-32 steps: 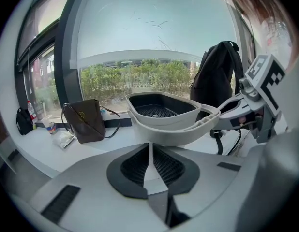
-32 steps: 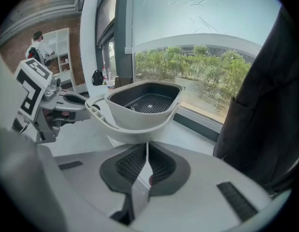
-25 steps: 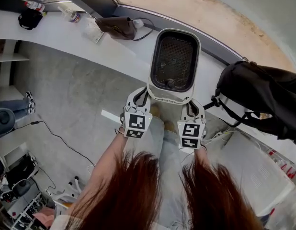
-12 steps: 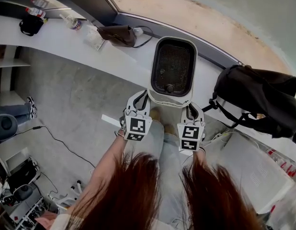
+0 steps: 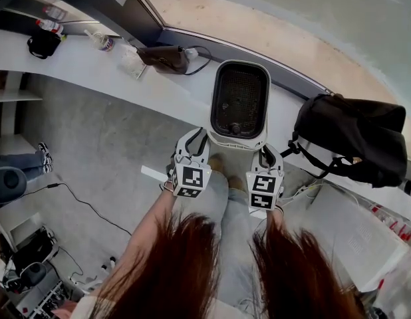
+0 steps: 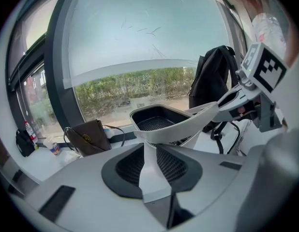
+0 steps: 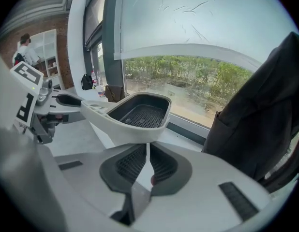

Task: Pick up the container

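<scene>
The left claw [image 5: 199, 138] and right claw [image 5: 266, 153] are each pinching the near lip of the container [image 5: 239, 102], its long axis extending straight ahead over the surface [image 5: 92, 63].

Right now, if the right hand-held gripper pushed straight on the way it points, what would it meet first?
The white container: the right hand-held gripper is shut on its near wall. Past it, probably the window ledge, though depth is unclear.
</scene>
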Demonstrator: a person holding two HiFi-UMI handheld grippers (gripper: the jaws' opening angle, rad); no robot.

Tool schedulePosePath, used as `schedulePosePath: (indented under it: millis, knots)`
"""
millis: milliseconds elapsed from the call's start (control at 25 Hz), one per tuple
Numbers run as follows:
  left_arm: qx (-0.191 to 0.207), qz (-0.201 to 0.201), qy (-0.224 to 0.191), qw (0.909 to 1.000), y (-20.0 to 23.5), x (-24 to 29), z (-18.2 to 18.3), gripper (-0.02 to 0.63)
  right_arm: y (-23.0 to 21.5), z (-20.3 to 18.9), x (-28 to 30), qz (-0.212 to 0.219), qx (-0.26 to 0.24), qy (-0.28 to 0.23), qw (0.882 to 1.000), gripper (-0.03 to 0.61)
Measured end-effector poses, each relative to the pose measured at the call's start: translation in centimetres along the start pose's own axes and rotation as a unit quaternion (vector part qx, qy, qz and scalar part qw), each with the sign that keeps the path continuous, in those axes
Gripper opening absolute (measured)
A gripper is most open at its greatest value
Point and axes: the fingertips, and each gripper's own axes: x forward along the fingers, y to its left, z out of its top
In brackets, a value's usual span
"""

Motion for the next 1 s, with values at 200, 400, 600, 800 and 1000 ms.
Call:
schedulePosePath:
  millis: [200, 400, 600, 800, 1000]
  knots:
    - [-0.002, -0.004, -0.008, 1.0, 0.2, -0.2, 1.2, 0.072, -0.5, 1.0, -0.2, -0.013, 0.008, 0.0, 1.0, 0.028]
    - [0.006, -0.013, -0.01, 0.9998, 0.6, -0.3, 2.0, 0.074, -1.2, 1.7, -0.4, -0.035, 0.024, 0.005, 0.999, 0.028]
    - [0.019, -0.024, -0.011, 0.9995, 1.0, -0.3, 2.6, 0.077, -1.5, 2.4, -0.2, -0.042, 0.037, 0.006, 0.998, 0.072]
    - [0.02, -0.024, -0.008, 0.9995, 1.1, -0.2, 3.2, 0.078, -2.1, 3.3, -0.1, -0.048, 0.031, 0.0, 0.998, 0.11]
    - [0.027, -0.021, -0.006, 0.9994, 1.4, 0.1, 4.0, 0.078, -2.8, 4.7, 0.1, -0.052, 0.004, -0.004, 0.999, 0.112]
